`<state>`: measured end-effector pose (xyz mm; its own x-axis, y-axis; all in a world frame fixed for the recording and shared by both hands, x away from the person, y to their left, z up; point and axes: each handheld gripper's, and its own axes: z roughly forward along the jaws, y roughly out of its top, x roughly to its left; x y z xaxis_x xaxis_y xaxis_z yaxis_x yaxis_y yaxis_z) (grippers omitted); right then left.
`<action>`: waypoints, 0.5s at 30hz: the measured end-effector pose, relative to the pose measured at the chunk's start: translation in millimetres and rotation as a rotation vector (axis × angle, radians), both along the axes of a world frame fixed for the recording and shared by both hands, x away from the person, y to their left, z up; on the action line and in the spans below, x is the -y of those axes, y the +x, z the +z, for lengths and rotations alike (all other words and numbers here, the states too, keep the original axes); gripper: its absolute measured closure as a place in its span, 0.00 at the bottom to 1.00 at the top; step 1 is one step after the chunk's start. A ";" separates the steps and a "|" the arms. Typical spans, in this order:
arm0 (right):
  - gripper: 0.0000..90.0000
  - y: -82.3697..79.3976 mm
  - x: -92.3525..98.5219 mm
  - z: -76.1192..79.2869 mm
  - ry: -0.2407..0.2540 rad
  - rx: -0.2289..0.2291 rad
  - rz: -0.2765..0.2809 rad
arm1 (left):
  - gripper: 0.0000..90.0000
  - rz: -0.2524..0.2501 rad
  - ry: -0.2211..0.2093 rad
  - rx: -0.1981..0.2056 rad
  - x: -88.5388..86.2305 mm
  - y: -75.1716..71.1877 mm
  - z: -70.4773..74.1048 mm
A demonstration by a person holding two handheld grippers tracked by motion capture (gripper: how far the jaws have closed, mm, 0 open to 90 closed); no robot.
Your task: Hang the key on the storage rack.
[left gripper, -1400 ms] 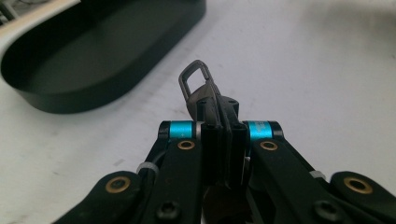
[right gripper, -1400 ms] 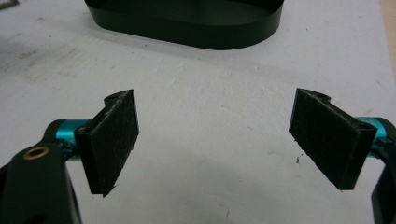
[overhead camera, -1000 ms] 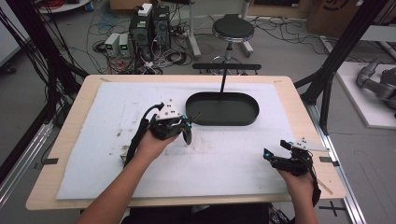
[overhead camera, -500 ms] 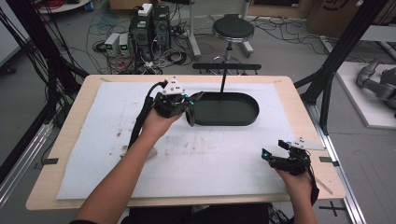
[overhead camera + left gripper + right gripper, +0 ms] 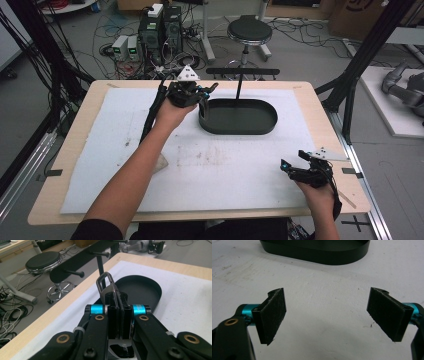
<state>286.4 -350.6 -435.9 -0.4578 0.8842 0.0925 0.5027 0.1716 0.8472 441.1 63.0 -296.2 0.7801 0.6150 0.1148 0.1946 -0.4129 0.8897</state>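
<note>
A grey metal carabiner clip (image 5: pixel 106 284) sticks up from my left gripper (image 5: pixel 117 297), whose jaws are shut on its lower part. In the high view my left gripper (image 5: pixel 204 94) hovers at the left end of a black oval tray (image 5: pixel 239 131). The tray's hollow (image 5: pixel 141 287) lies just beyond the clip. Near the table's front right corner, my right gripper (image 5: pixel 292 160) rests open. Its pads (image 5: pixel 273 315) stand wide apart over bare white mat, with the tray's wall (image 5: pixel 317 255) farther ahead.
A black rack with horizontal pegs (image 5: pixel 242 71) stands on a thin post behind the tray, past the table's far edge; its pegs (image 5: pixel 75 272) point toward the table. A white stained mat (image 5: pixel 210 160) covers the wooden table. A stool and cables are on the floor beyond.
My left gripper has carried the clip from the middle of the mat away from the person, up to the tray's left end. The right gripper has stayed put.
</note>
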 end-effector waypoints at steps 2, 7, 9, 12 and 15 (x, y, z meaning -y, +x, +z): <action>0.18 0.0 0.4 0.0 -0.001 -0.002 0.000 | 0.98 0.007 0.004 0.001 1.0 2.5 1.6; 0.18 -0.6 3.0 -0.4 0.000 0.003 -0.004 | 0.97 0.030 0.041 0.019 6.5 15.4 10.8; 0.18 -1.1 4.1 -0.6 0.002 -0.001 -0.007 | 0.98 0.046 0.054 0.023 9.0 19.6 12.0; 0.18 -2.0 6.2 -0.5 0.005 0.002 -0.011 | 0.97 0.055 0.056 0.023 10.2 22.5 11.5; 0.18 -3.0 7.0 -0.4 0.009 0.000 -0.014 | 0.97 0.065 0.094 0.015 15.1 26.1 5.7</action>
